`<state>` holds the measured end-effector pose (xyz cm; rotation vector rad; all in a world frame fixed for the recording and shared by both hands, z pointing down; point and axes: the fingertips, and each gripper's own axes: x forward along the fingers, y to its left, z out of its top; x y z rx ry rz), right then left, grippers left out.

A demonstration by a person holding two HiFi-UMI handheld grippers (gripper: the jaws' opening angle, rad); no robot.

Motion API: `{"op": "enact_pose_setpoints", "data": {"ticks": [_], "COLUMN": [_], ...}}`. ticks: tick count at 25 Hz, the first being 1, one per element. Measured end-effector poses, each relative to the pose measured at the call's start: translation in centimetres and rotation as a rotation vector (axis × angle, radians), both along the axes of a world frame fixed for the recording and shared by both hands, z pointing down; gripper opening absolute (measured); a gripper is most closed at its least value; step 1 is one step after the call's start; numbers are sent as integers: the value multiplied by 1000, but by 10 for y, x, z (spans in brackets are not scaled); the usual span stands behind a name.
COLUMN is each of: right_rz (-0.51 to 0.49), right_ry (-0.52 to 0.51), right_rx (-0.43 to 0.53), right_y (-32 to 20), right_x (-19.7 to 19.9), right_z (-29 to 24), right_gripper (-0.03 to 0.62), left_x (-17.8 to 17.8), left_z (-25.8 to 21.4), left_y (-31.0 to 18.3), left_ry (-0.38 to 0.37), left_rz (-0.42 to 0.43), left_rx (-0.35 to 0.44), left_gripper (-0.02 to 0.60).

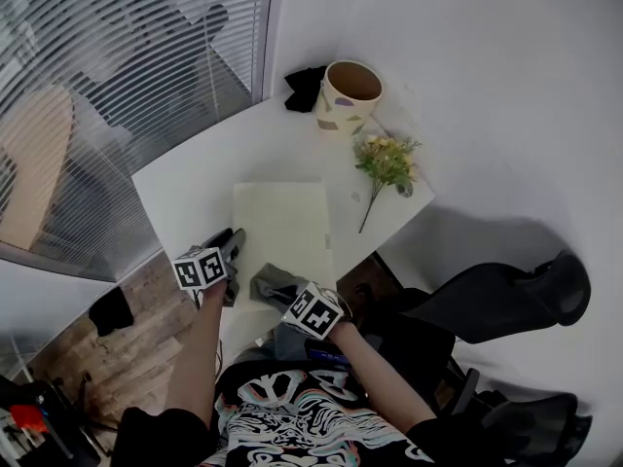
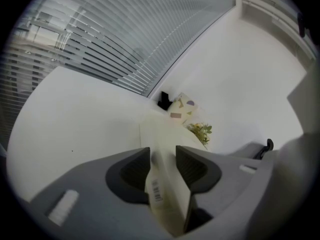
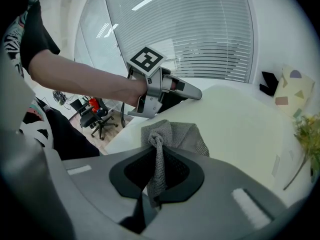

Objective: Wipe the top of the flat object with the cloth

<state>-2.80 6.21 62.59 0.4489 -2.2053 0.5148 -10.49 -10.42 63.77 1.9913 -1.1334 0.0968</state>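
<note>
Head view: the cream pad [image 1: 282, 224] lies mid-frame on the white table [image 1: 185, 178].
Left gripper [image 2: 162, 153] jaws are closed on the pad's lower-left edge; right gripper [image 3: 159, 151] jaws pinch the grey cloth [image 3: 175, 136], which is bunched on the pad's lower edge.

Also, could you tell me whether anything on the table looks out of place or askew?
Only a small thing: the flower sprig lies flat on the table beside the cup, near the table's right edge, rather than standing in anything. Nothing looks spilled or damaged.
</note>
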Motion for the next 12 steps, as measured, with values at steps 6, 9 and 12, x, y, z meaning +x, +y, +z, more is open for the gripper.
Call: {"op": "enact_pose_setpoints", "data": {"ticks": [6,9,12], "right_rz": [-32,-44,-56], "right_ry": [5,5,11], "right_rx": [-13,-15,-12], "right_y": [1,2,1], "right_x": [-12,-16,-19], "right_z": [-2,-3,-2], "right_gripper": [15,15,15], "left_x": [0,-1,-1], "left_z": [1,1,1], "left_y": [0,1,0], "left_ry": [0,-1,-4], "left_rz": [5,9,13], "left_rx": [-3,-3,2], "left_gripper": [207,206,206]}}
